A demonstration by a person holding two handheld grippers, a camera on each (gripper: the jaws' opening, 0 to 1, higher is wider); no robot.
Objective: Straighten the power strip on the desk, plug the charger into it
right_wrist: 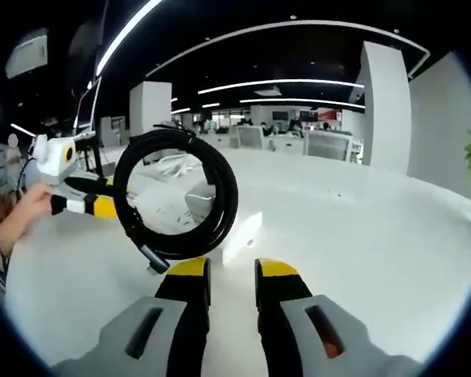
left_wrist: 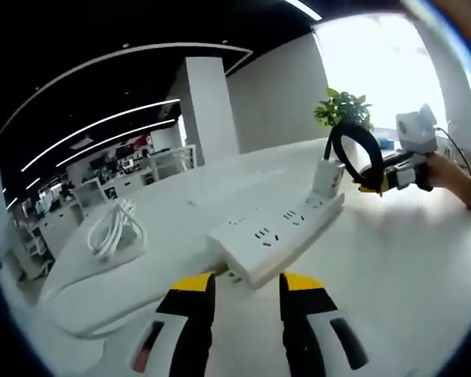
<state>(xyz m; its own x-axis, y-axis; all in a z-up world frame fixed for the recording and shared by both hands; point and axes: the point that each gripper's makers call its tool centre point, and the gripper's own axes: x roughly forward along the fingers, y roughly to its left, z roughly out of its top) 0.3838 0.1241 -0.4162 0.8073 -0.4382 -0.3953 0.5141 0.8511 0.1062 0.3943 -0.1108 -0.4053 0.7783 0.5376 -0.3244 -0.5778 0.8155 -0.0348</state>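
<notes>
In the left gripper view, the left gripper (left_wrist: 250,284) has its yellow-tipped jaws closed on the near end of a white power strip (left_wrist: 276,230), which lies on a white desk (left_wrist: 377,267) and runs away to the upper right. At the strip's far end a white charger (left_wrist: 328,177) stands upright in a socket. Just beyond it, the right gripper (left_wrist: 374,182), held by a person's hand (left_wrist: 447,174), carries a looped black cable (left_wrist: 355,151). A coiled white cable (left_wrist: 114,228) lies on the desk, well apart to the left. A green plant (left_wrist: 342,108) stands farther back. In the right gripper view, the right gripper's jaws clamp the black loop's bottom edge, and the left gripper shows at far left.
</notes>
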